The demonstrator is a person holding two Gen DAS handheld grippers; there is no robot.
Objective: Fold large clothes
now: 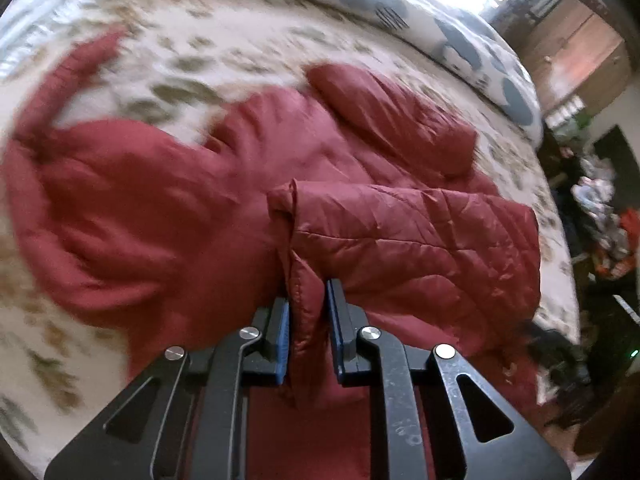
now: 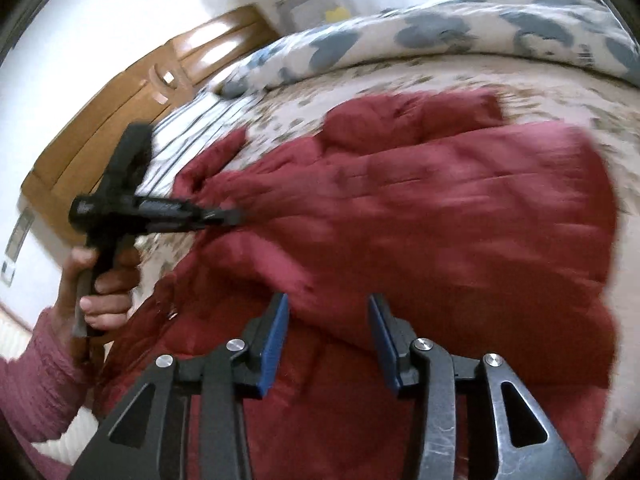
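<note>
A dark red quilted jacket (image 1: 168, 200) lies spread on a bed with a leaf-print sheet (image 1: 224, 40). My left gripper (image 1: 308, 292) is shut on a fold of the jacket's edge, and a lifted flap (image 1: 420, 236) hangs over to the right of the fingers. In the right wrist view the jacket (image 2: 420, 220) fills the middle, and my left gripper (image 2: 236, 214) shows at the left, held by a hand and pinching the jacket's edge. My right gripper (image 2: 328, 312) is open just above the jacket's near part, holding nothing.
A white duvet with blue patches (image 1: 460, 40) (image 2: 400, 36) lies rolled along the far side of the bed. A wooden cabinet (image 2: 120, 120) stands by the wall at the left. Cluttered items (image 1: 600, 208) lie on the floor past the bed's right edge.
</note>
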